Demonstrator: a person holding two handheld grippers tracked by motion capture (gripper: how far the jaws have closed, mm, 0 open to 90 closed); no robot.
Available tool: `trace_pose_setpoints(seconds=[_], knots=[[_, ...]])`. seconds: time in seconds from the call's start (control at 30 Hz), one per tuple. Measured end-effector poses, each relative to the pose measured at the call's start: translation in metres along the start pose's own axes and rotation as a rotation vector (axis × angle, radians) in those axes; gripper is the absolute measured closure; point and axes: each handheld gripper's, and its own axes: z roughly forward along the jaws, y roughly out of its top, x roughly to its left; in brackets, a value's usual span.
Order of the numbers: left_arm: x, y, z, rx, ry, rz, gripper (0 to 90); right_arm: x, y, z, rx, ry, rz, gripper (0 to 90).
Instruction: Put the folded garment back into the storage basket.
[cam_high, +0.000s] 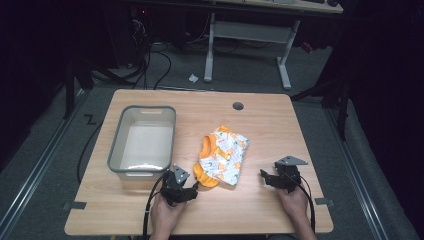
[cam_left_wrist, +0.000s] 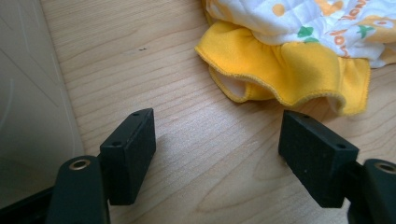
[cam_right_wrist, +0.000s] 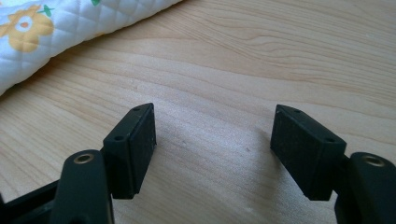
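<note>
On the wooden table (cam_high: 260, 125): 1 grey plastic tub (cam_high: 143, 141), 1 quilted white-and-orange printed garment w/ yellow ruffle trim (cam_high: 222, 156), and 1 round cable hole (cam_high: 238, 106) in the tabletop near the far edge. 2 handheld grippers, left gripper (cam_high: 195, 186) and right gripper (cam_high: 263, 176), 1 per hand, each w/ 2 black jaws spread apart and 1 cable. Beyond the table: 1 white-legged desk (cam_high: 247, 30), and 1 crumpled white scrap (cam_high: 193, 78) on the floor.
</note>
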Motion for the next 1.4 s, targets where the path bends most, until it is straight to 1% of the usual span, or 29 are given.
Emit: trace_pose_setpoints(seconds=[0.47,0.73,0.9,1.0,1.07,1.13,1.23,1.33,1.4], knots=[[0.000,0.000,0.000,0.001,-0.002,-0.001,27.8,0.000,0.000,0.000,0.001,-0.001,0.000,31.5],[-0.001,0.000,0.000,-0.001,0.005,-0.007,27.7,0.000,0.000,0.000,0.002,-0.001,0.002,31.5],[-0.002,0.000,0.000,0.004,-0.006,-0.001,25.0,0.000,0.000,0.000,0.002,0.000,0.002,31.5],[-0.003,0.000,0.000,0.006,-0.008,0.001,25.2,0.000,0.000,0.000,0.001,0.000,0.001,31.5],[-0.003,0.000,-0.001,0.005,-0.017,-0.001,25.6,0.000,0.000,0.000,0.001,0.000,0.001,31.5],[-0.003,0.001,-0.002,0.003,-0.034,-0.002,27.2,0.000,0.000,0.000,0.000,-0.001,0.001,31.5],[-0.004,0.002,-0.004,-0.022,-0.048,-0.013,27.6,0.000,0.000,0.000,0.001,0.000,0.002,31.5],[-0.003,0.003,-0.007,-0.032,-0.066,-0.030,27.8,0.000,0.000,0.000,0.001,0.001,0.001,31.5],[-0.004,0.005,-0.010,-0.039,-0.076,-0.022,27.8,0.000,0.000,0.000,0.000,0.001,0.002,31.5]])
